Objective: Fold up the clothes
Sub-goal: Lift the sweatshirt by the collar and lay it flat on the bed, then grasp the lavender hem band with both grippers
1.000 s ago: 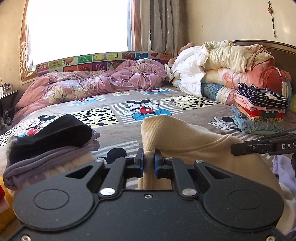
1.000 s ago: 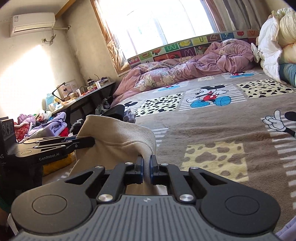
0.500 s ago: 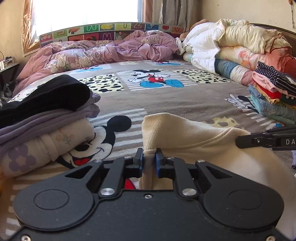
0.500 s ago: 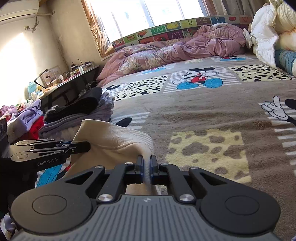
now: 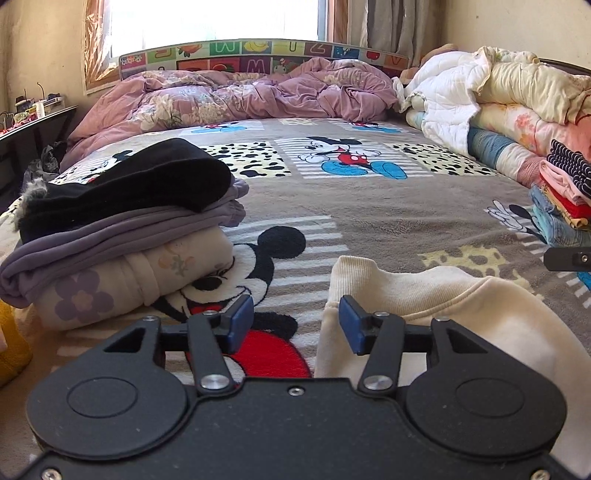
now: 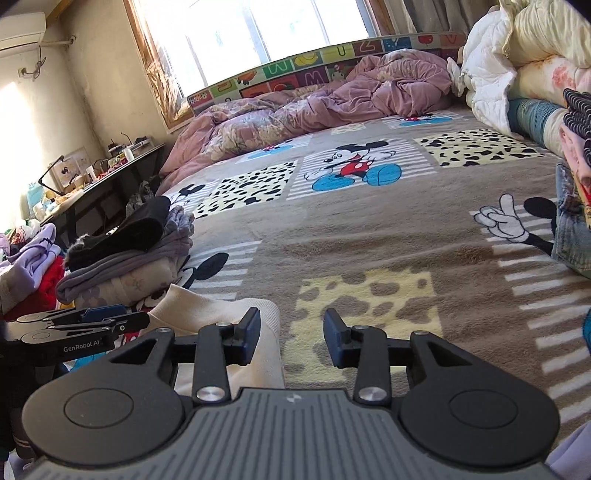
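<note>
Our cream sweater lies on the bed, close in front of us, on the blanket with the cartoon mouse. It looks soft, thick and floppy. We think it is light and will bend and sag when we lift it, but it should not slip much, since the cloth looks fuzzy. A good place to take hold is the ribbed edge at the near corner, or the same edge on the other side, so both hands can lift it flat.

Our left gripper has just been opening. Its blue fingers now stand about half apart. The sweater edge sits by the right finger, but nothing is squeezed between them. We are not holding it.

Our right gripper has just been opening too, a bit less wide. The sweater lies behind and under its left finger, and the gap between the fingers shows only blanket. It holds nothing.

Just to the left is a stack of folded clothes, black on top, then purple, then flowery. On the right is another stack by the rolled quilts. A pink duvet is bunched up at the far end, under the window.
</note>
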